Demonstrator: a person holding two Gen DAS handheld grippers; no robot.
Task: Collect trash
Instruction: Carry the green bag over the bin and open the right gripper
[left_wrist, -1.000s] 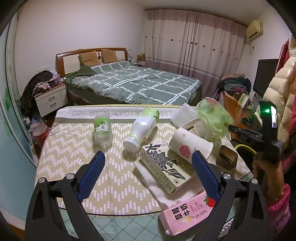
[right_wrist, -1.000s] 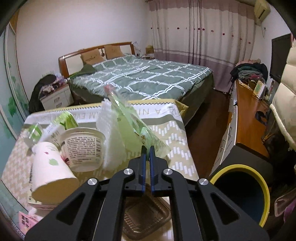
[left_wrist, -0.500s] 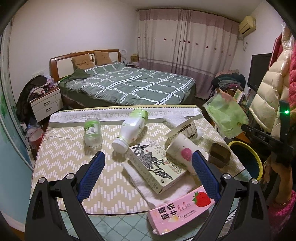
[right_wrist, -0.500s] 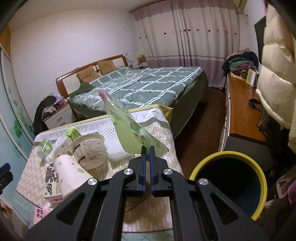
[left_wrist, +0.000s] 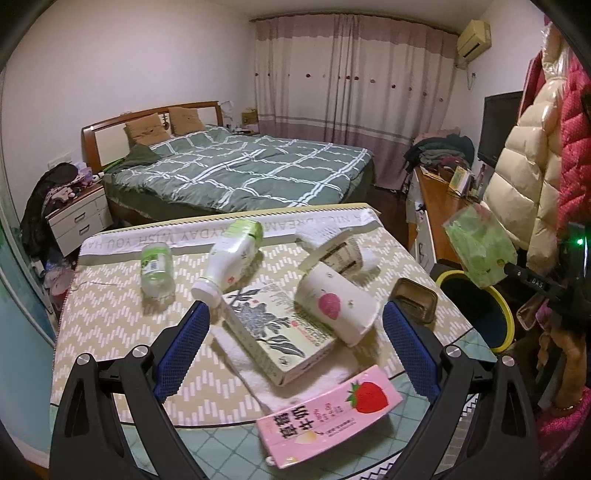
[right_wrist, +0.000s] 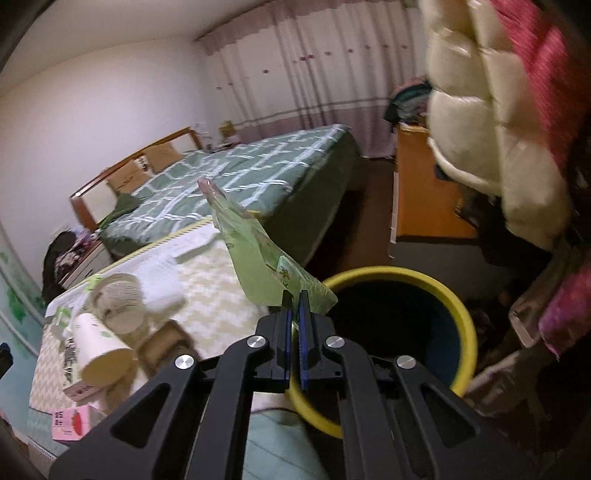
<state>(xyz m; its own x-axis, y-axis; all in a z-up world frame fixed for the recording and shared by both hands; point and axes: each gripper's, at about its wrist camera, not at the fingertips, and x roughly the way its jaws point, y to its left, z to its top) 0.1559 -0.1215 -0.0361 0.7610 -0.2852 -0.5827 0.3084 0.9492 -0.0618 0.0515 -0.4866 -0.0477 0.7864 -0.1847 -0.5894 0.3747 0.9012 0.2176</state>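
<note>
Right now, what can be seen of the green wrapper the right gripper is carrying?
The green wrapper is a thin, translucent, crinkled plastic pouch with faint print and a pinkish tip. It stands up from the right gripper, whose fingers pinch its lower edge. It touches nothing else. It hangs off the table's edge, beside the rim of the yellow-rimmed bin.

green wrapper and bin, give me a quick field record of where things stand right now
right gripper: shut on green wrapper
wrapper position: in the air beside the table, at the bin's near rim
bin: yellow rim, dark inside, on the floor
left gripper: open, holding nothing
still on table: paper cup, pink strawberry carton, white bottle
</note>
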